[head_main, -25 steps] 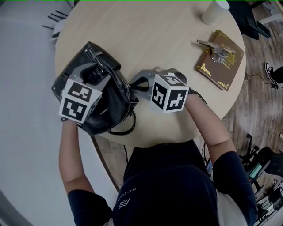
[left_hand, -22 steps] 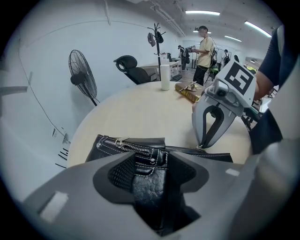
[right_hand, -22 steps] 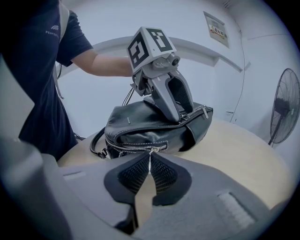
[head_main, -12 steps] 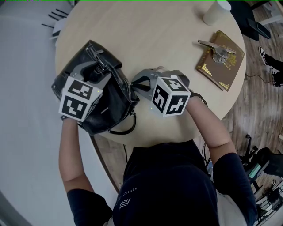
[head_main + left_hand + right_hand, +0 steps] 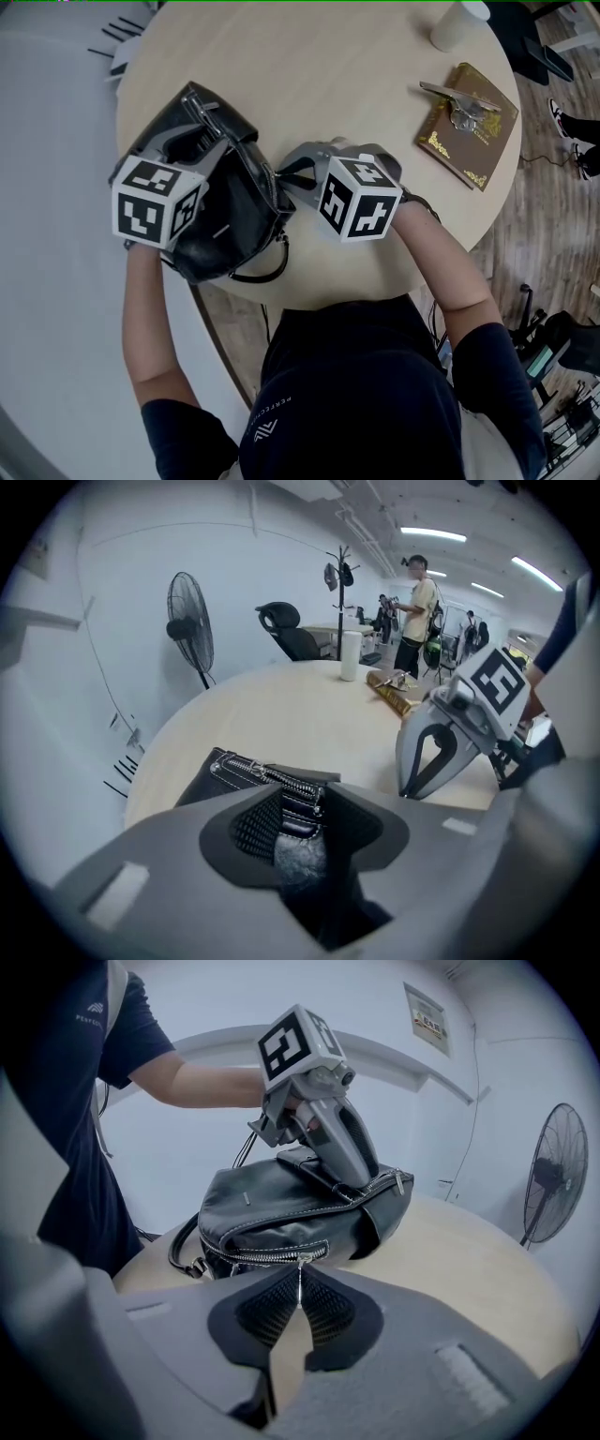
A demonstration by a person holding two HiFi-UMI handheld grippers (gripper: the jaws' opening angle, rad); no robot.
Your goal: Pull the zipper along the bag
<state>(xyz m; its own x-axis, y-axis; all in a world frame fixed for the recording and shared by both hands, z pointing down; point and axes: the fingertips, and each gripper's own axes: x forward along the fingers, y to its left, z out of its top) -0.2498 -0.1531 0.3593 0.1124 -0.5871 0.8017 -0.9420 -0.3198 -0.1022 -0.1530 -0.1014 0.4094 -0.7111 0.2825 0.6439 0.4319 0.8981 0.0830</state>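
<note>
Right tongs (image 5: pixel 300 1290) tight on zipper pull (image 5: pixel 299 1273); left tongs (image 5: pixel 302 808), just closing, gripping bag (image 5: pixel 246 769).

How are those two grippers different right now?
On the left gripper the jaws have just been closing and stand fairly wide on the thick top edge of the bag; on the right gripper they are nearly together, pinching the thin zipper pull. The left gripper sits on the bag's top, the right gripper at its side. Both hold the same bag.
</note>
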